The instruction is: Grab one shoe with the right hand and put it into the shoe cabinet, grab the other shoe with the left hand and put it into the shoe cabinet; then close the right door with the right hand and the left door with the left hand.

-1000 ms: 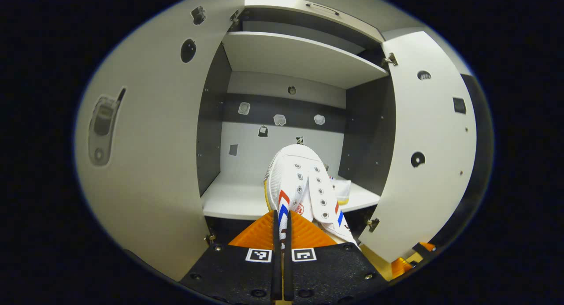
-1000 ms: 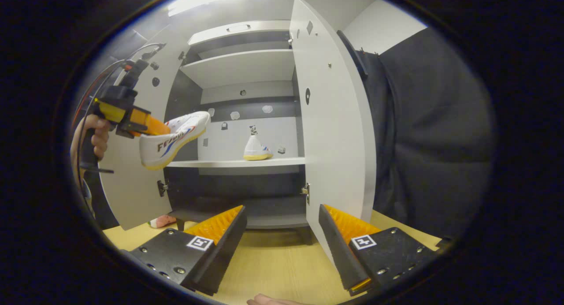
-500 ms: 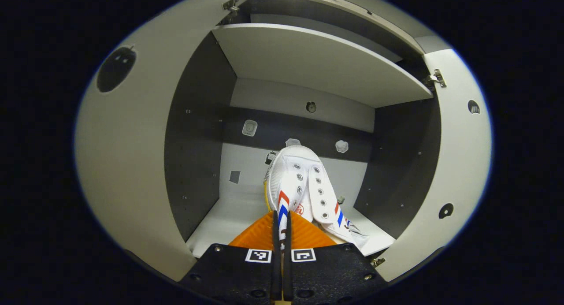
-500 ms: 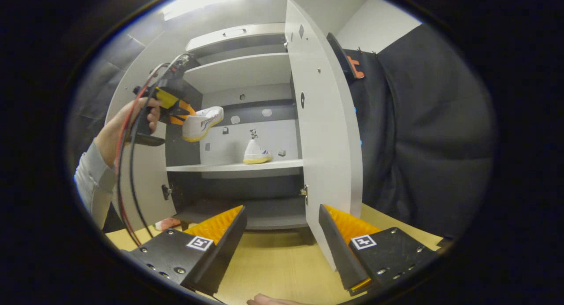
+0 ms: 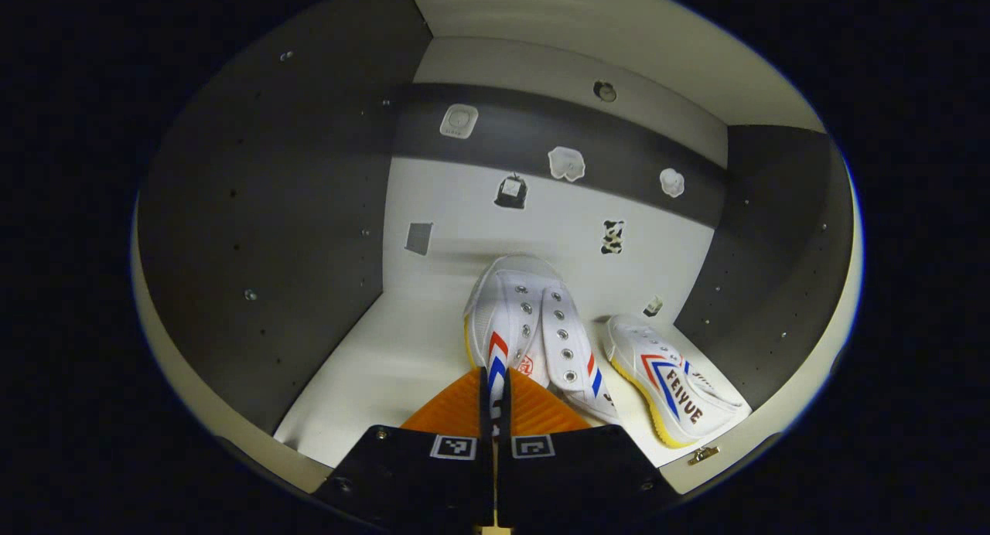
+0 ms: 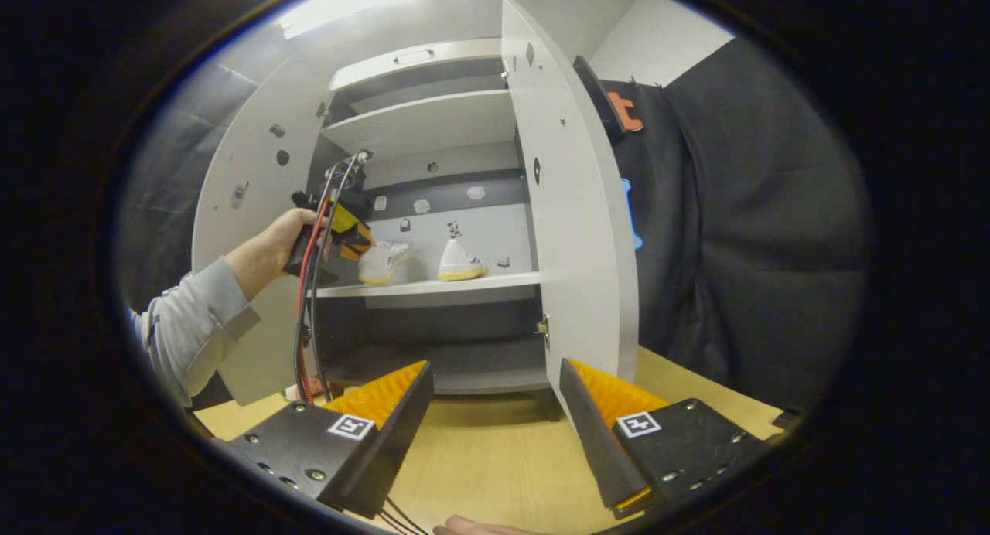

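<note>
Tongs of the left hand [image 5: 493,400] are clenched on the heel end of the second shoe [image 5: 520,322], both fingers pressing its collar. Long axis of this shoe runs straight ahead from the tongs, toe toward the back wall of the shoe cabinet [image 5: 271,210]. In the right gripper view the shoe sits low over the middle shelf [image 6: 433,287], near its left end; contact with the shelf cannot be confirmed. The first shoe [image 5: 671,380] lies on the same shelf, just beside and to the right, near the right front corner, toe also inward. Judgement: the release needs only a short lowering. Tongs of the right hand [image 6: 495,419] are spread apart and empty, over the desk [image 6: 479,458], nearer the open right door [image 6: 580,233].
</note>
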Action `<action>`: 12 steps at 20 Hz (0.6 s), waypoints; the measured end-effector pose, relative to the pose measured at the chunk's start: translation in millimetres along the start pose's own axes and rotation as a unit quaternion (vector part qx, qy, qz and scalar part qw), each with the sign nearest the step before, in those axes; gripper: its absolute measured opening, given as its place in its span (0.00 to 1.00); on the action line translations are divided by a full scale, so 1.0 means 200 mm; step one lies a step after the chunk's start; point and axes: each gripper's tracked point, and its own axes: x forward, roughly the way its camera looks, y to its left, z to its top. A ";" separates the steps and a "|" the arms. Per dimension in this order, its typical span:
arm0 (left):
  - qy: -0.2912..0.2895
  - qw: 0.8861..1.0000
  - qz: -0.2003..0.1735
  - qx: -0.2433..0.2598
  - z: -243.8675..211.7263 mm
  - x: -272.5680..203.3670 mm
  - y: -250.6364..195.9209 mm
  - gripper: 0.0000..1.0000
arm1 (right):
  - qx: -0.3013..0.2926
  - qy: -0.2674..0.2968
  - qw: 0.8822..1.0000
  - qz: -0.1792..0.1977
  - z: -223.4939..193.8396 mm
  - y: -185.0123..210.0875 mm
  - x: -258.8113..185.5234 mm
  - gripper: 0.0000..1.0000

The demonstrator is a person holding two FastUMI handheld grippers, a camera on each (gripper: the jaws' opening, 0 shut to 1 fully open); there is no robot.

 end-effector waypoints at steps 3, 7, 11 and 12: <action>0.023 0.999 -0.001 0.024 -0.09 0.05 0.02 0.04 | -0.013 -0.003 1.000 0.000 0.01 0.03 -0.02 0.98; -0.028 1.000 -0.012 0.010 0.03 0.04 0.06 0.28 | -0.025 -0.006 1.000 -0.001 0.00 0.08 -0.09 0.98; -0.046 0.999 0.008 0.015 0.06 -0.16 0.09 1.00 | -0.032 -0.004 0.999 0.000 -0.04 0.14 -0.18 0.98; -0.052 0.998 0.003 0.017 0.04 -0.23 0.06 0.97 | -0.035 -0.002 0.999 -0.001 -0.05 0.14 -0.19 0.98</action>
